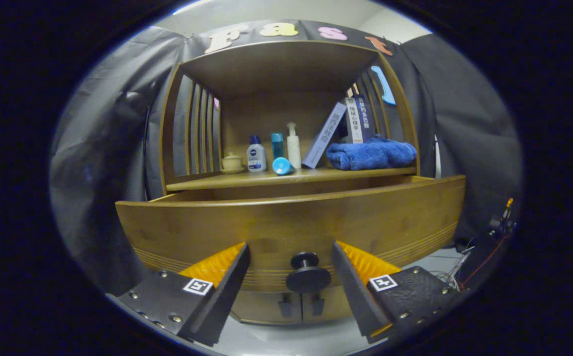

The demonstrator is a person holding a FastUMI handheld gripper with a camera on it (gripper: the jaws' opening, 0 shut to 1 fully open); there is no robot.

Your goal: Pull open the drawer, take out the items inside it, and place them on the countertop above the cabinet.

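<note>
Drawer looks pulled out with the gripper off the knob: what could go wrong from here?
1. The drawer front hides its inside, so reaching in could be blind; items may be missed or knocked.
2. The open gripper flanks the knob without touching; lifting carelessly could catch the knob or the drawer's front edge.
3. The countertop already holds bottles, a lying tube and a towel; placing could topple them.
</note>
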